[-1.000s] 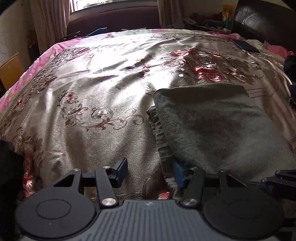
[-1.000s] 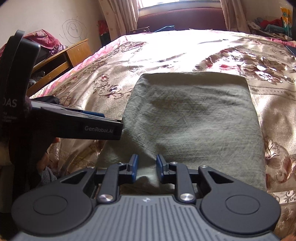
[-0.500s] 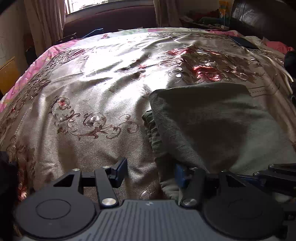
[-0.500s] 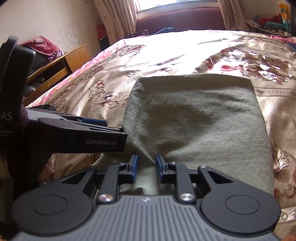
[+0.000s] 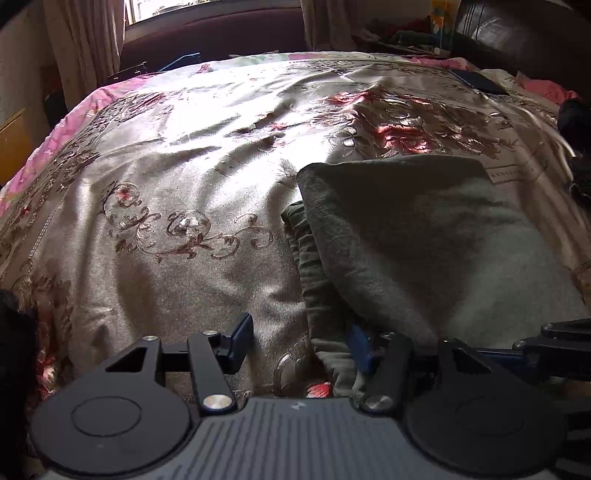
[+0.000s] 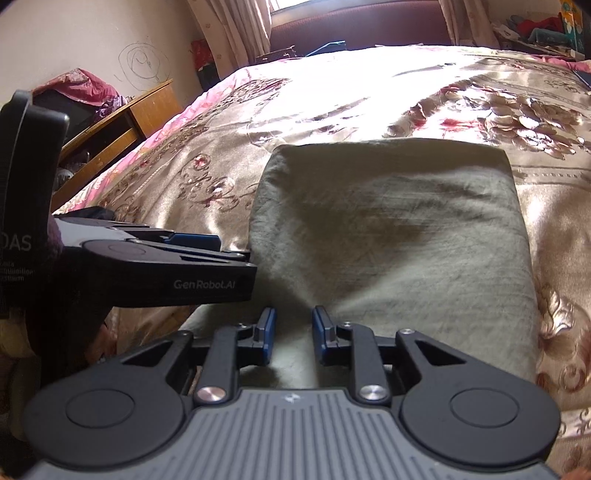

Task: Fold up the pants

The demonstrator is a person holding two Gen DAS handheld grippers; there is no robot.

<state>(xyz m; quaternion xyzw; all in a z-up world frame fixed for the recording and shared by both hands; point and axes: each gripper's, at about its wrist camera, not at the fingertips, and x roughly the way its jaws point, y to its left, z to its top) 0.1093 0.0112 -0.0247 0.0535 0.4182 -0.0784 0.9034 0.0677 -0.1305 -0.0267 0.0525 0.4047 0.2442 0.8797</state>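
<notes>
Grey-green pants [image 5: 424, 240] lie folded into a rectangle on the bedspread; the gathered waistband shows along their left edge. My left gripper [image 5: 301, 332] is open at their near left corner. Its right finger [image 5: 360, 347] is tucked against the cloth edge and its left finger is over bare bedspread. My right gripper [image 6: 291, 328] sits at the near edge of the pants [image 6: 388, 229], its jaws narrowly apart with cloth filling the gap and creases running out from it. The left gripper [image 6: 236, 266] appears from the side in the right wrist view.
A shiny floral bedspread [image 5: 166, 184] covers the bed. A wooden bedside cabinet [image 6: 122, 125] stands off the bed's left side. A dark headboard [image 5: 517, 33] and a flat dark object [image 5: 480, 81] are at the far right. Curtains and a window are behind the bed.
Both grippers stay at the near edge of the pants. The views drift only slightly and the pants keep their shape.
</notes>
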